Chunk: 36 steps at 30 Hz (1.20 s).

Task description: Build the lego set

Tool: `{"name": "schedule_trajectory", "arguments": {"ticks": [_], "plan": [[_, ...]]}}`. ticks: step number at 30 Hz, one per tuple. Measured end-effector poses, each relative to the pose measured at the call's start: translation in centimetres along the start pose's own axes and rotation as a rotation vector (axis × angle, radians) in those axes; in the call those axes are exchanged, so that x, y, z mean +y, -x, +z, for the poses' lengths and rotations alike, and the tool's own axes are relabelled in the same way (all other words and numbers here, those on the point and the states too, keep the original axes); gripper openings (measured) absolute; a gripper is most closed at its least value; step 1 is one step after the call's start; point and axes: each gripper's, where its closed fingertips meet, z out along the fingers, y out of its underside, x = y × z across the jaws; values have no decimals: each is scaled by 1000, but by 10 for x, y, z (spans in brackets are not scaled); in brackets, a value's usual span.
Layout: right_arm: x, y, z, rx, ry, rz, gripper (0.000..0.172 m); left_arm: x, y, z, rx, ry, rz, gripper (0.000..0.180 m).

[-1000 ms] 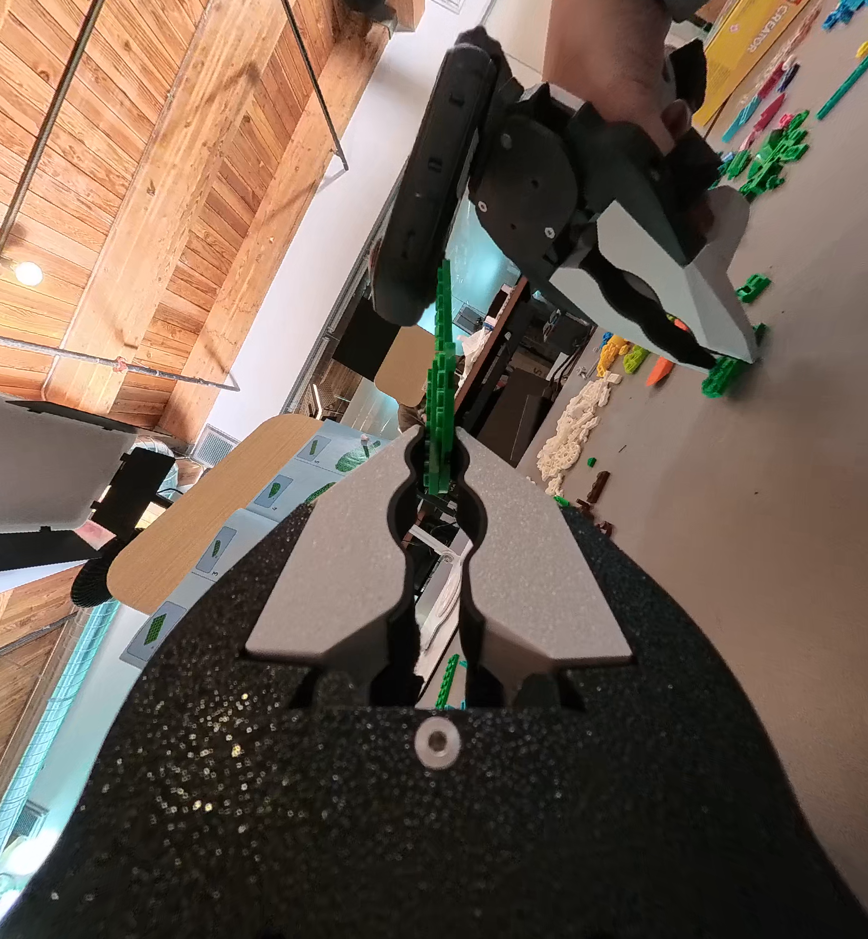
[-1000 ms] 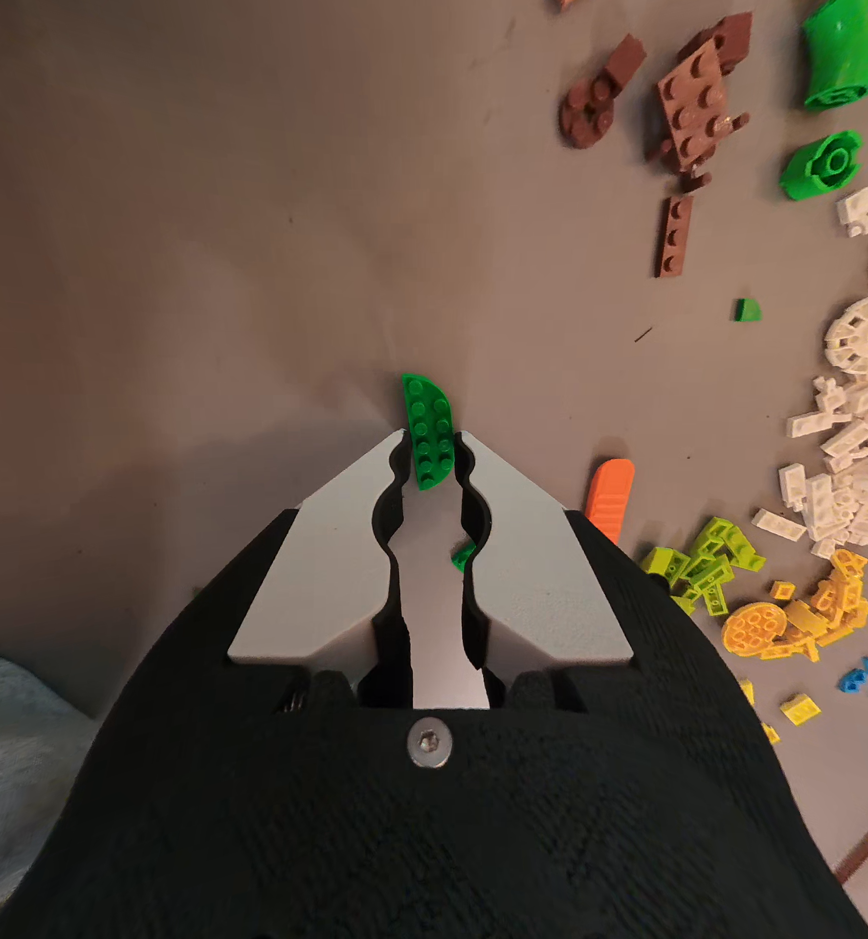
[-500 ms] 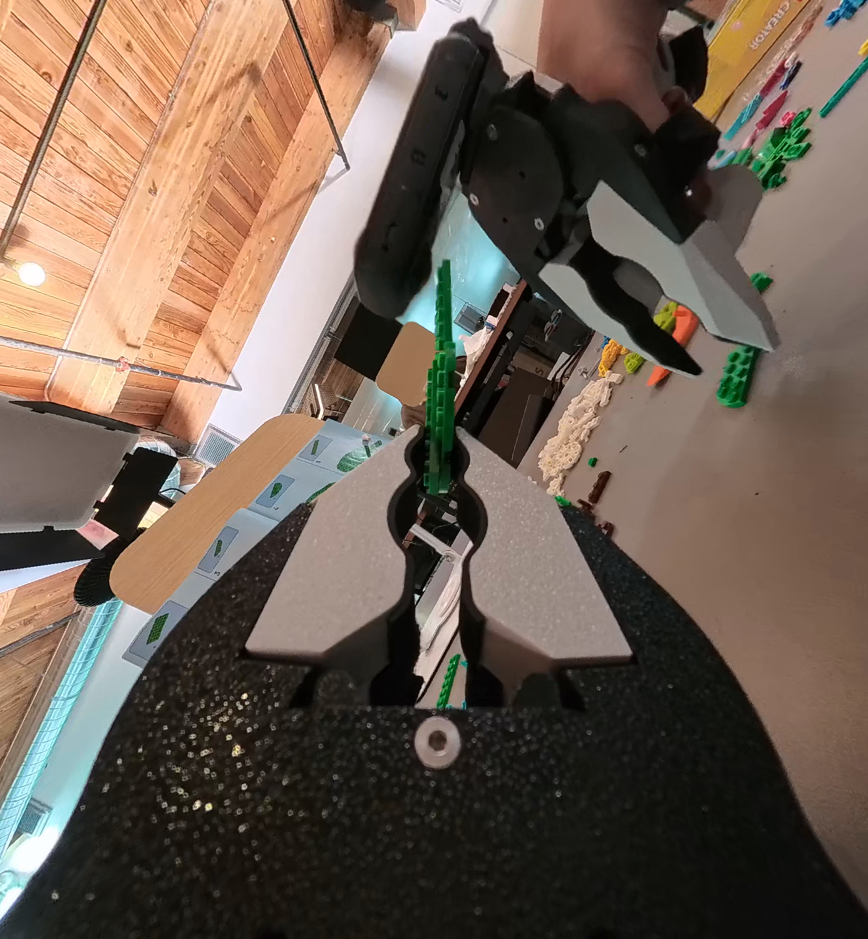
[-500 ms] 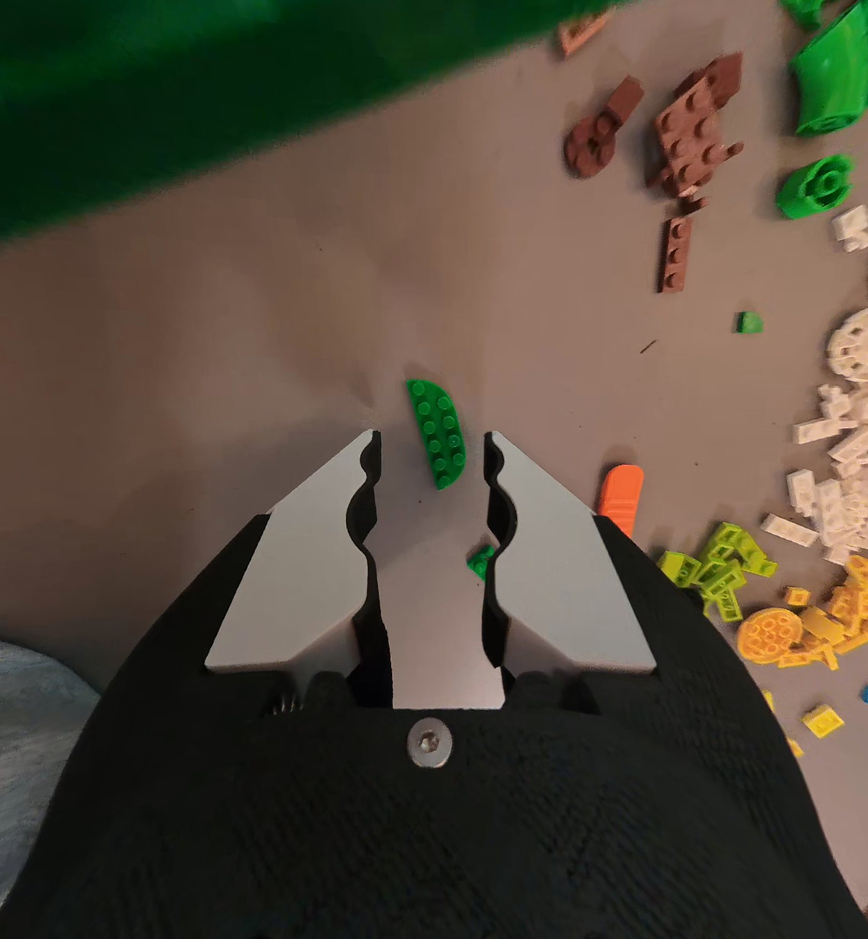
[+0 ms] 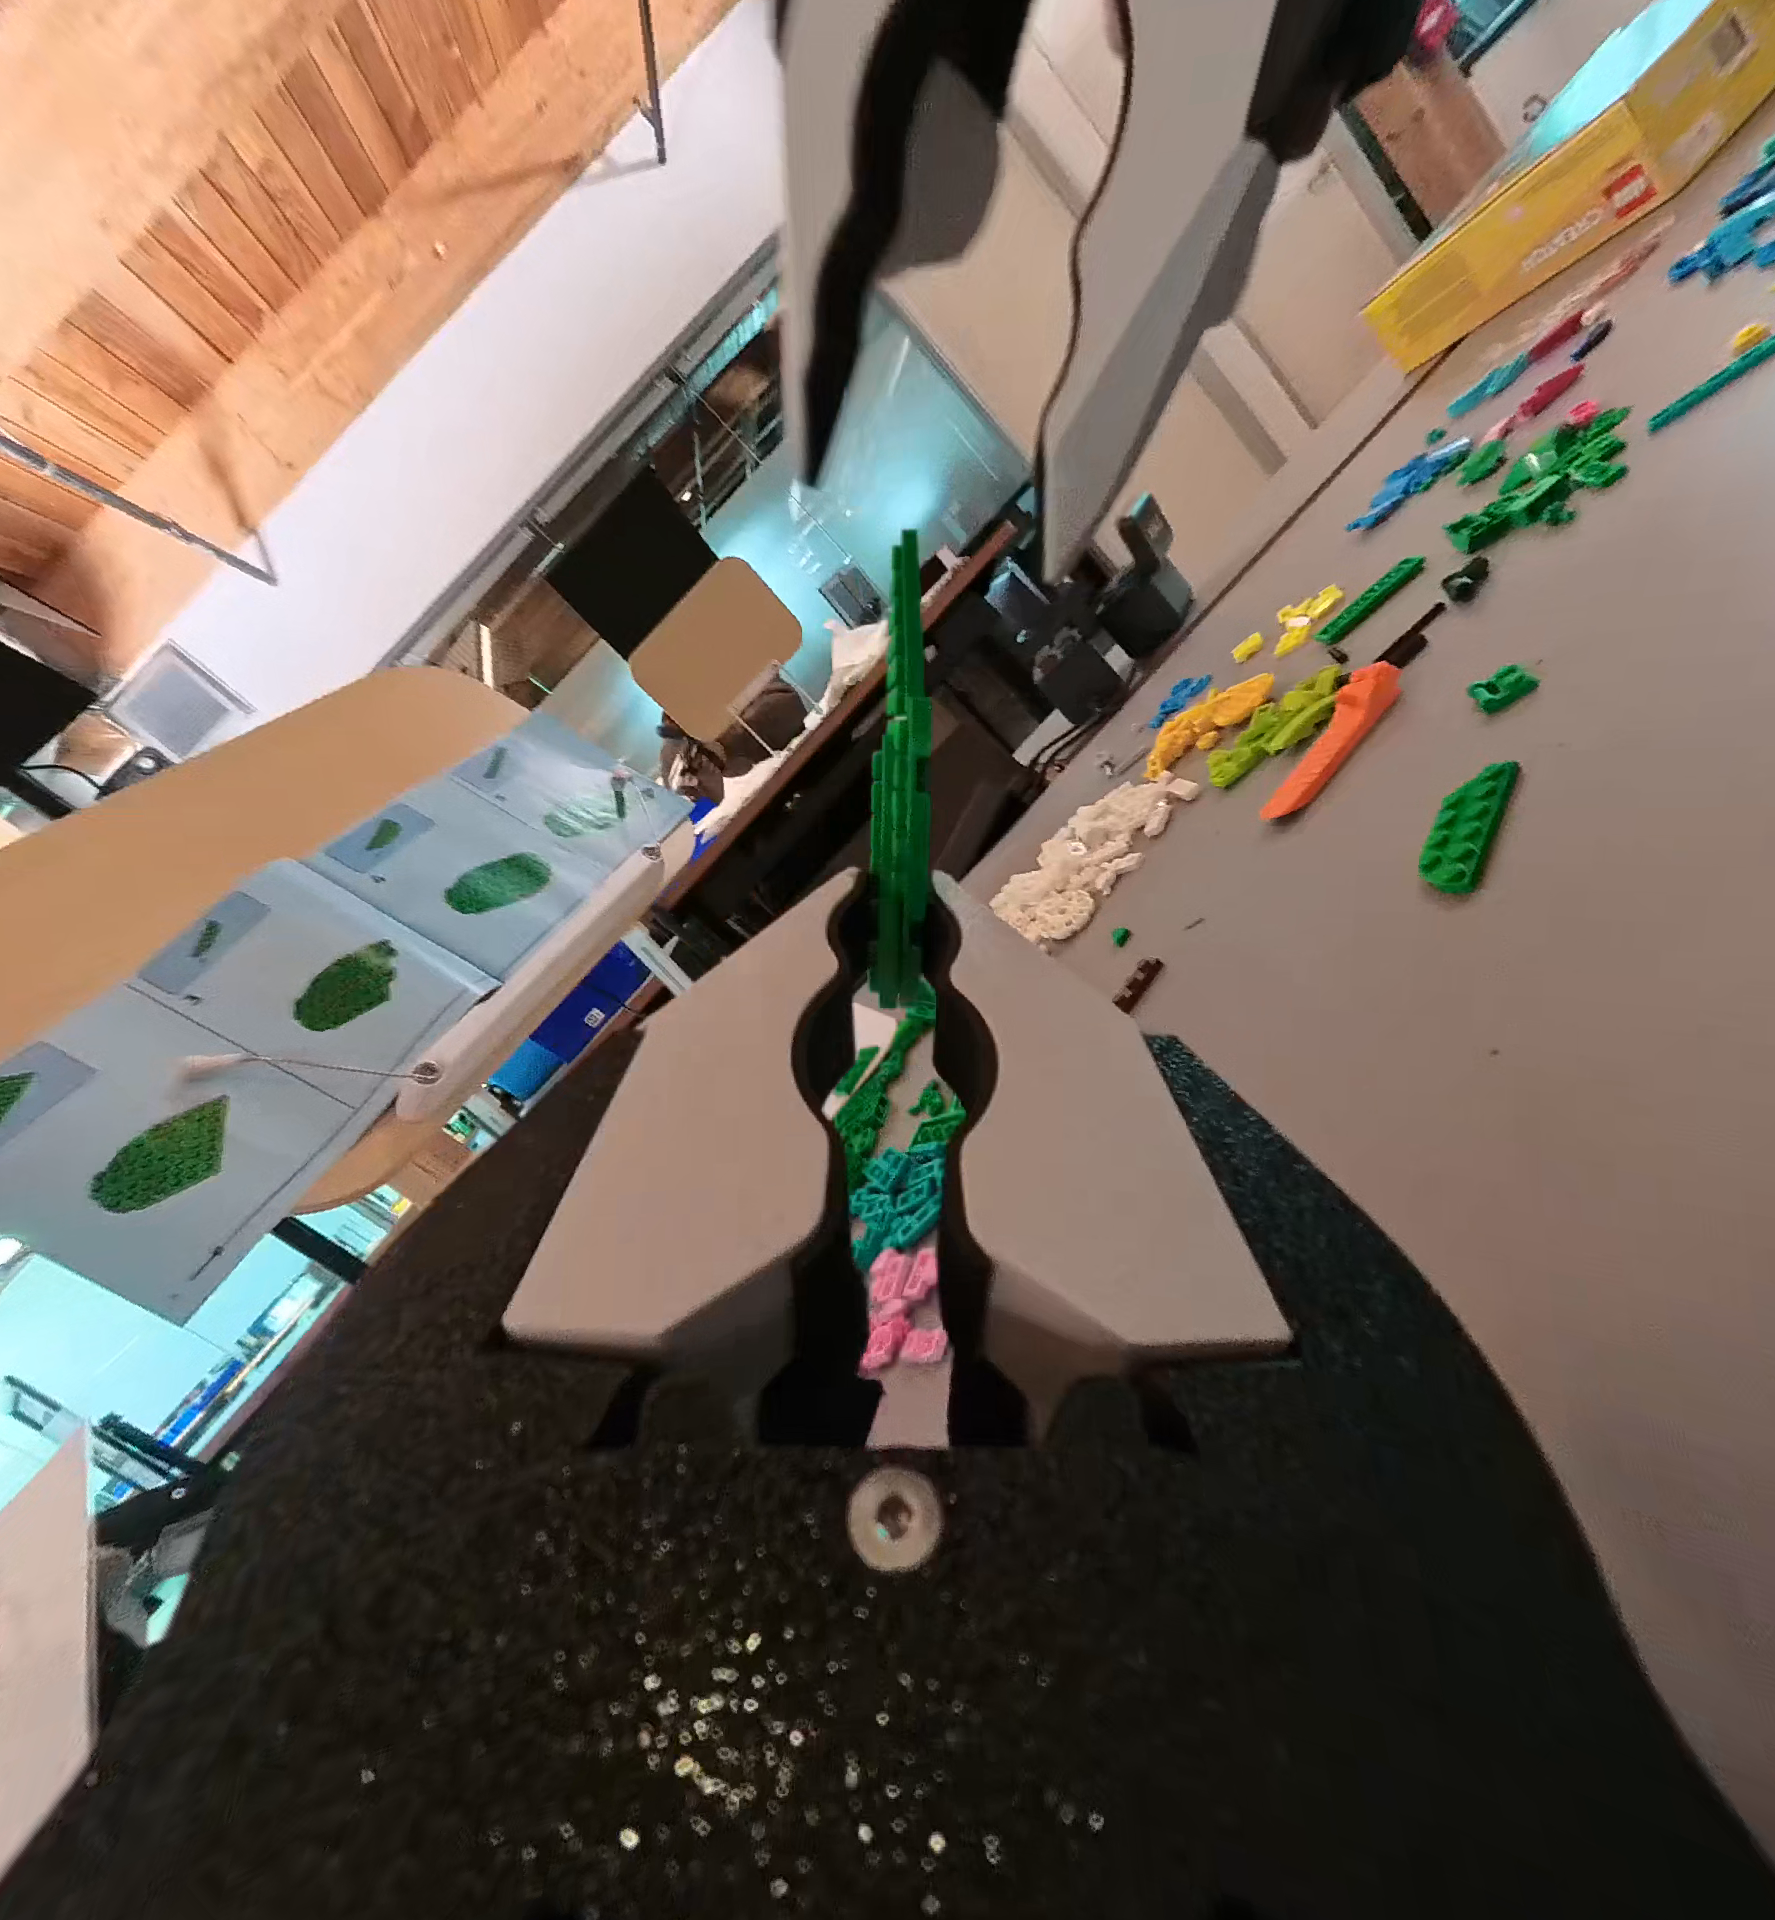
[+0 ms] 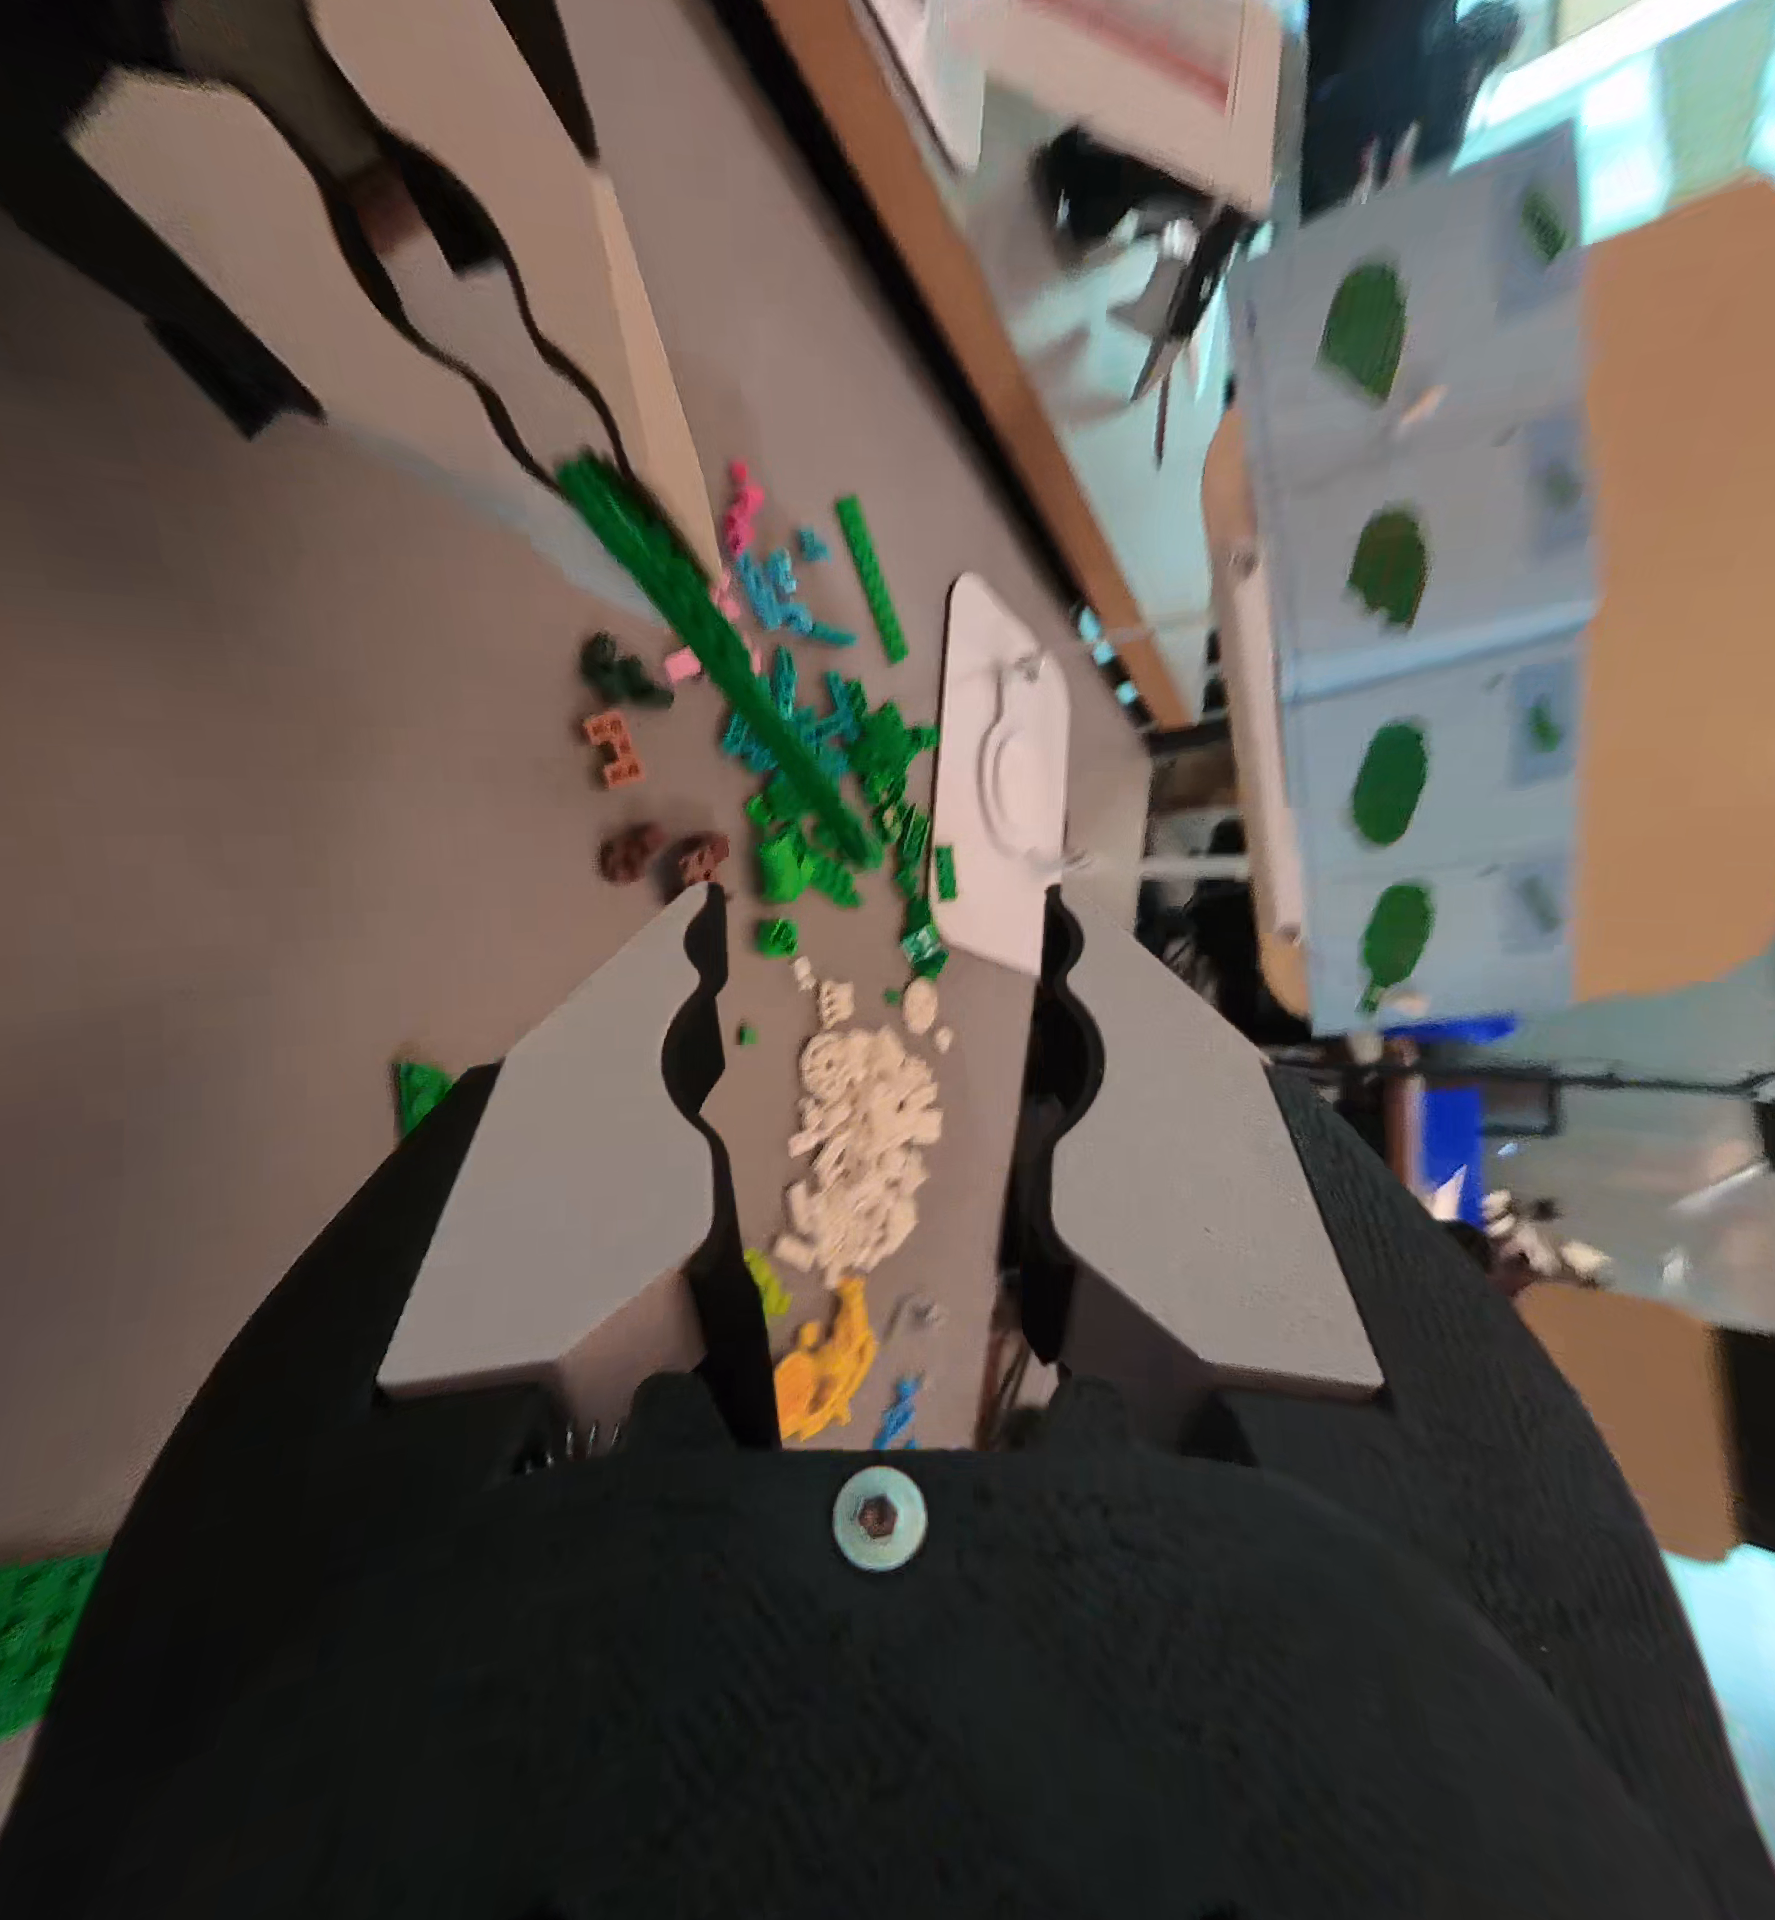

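Left gripper (image 5: pixel 891 940) was clamped on the bottom edge of a flat green brick assembly (image 5: pixel 902 790), seen edge-on and standing up between the fingers, both pads pressed against its faces. Right gripper (image 6: pixel 878 935) hung above it, jaws spread wide with nothing between them; in the left wrist view its fingers (image 5: pixel 1122 416) sat either side of the assembly's top edge, apart from it. My read on handling: the assembly is light and rigid but thin, layered plates that could pop apart if twisted, so pinch across the flat faces near an edge, not on the tip. On the grey table (image 5: pixel 1485 1143) beyond: a loose green curved plate (image 5: pixel 1465 826), an orange wedge tool (image 5: pixel 1330 743), piles of white (image 5: pixel 1080 862), yellow and lime pieces. An instruction sheet (image 5: pixel 291 987) stood off to the left. Right wrist view was badly blurred.
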Motion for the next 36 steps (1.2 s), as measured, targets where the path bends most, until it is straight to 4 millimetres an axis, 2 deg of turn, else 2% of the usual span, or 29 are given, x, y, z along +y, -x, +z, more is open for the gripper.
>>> {"name": "schedule_trajectory", "arguments": {"ticks": [2, 5, 11, 14, 18, 21, 24, 26, 28, 31, 33, 36], "plan": [[-14, 8, 5, -6, -13, -76, 61, 2, -3, 1, 15, 10, 14, 5], [-10, 22, 16, -41, 86, -172, 58, -1, -7, 0, 36, -6, 35, 5], [1, 26, 32, 4, 185, -344, 10, -6, -13, 0, 64, -34, 42, 5], [4, 28, 36, 2, 211, -391, 5, -3, -13, 0, 80, -21, 9, 5], [2, 20, 41, 89, 244, -545, 4, 2, -7, 1, 86, -7, -107, 5], [0, 4, 39, 206, 274, -650, 2, 8, 4, -1, 104, -10, -337, 5], [-6, 4, 33, 174, 186, -483, 3, 15, 13, -2, 109, -28, -465, 5], [-7, 2, 29, 130, 127, -274, 3, 9, 16, -3, 129, -81, -559, 5], [-17, 2, 28, 60, 0, -32, 3, 6, 17, -4, 142, -114, -641, 5], [-44, 9, 22, -130, -257, 315, 3, -7, 15, -3, 217, -182, -847, 5], [-58, 18, 14, -309, -357, 496, 3, -19, 8, -2, 299, -230, -999, 5], [-56, 17, 10, -394, -378, 627, 3, -30, 1, -1, 353, -290, -1136, 5]]}}
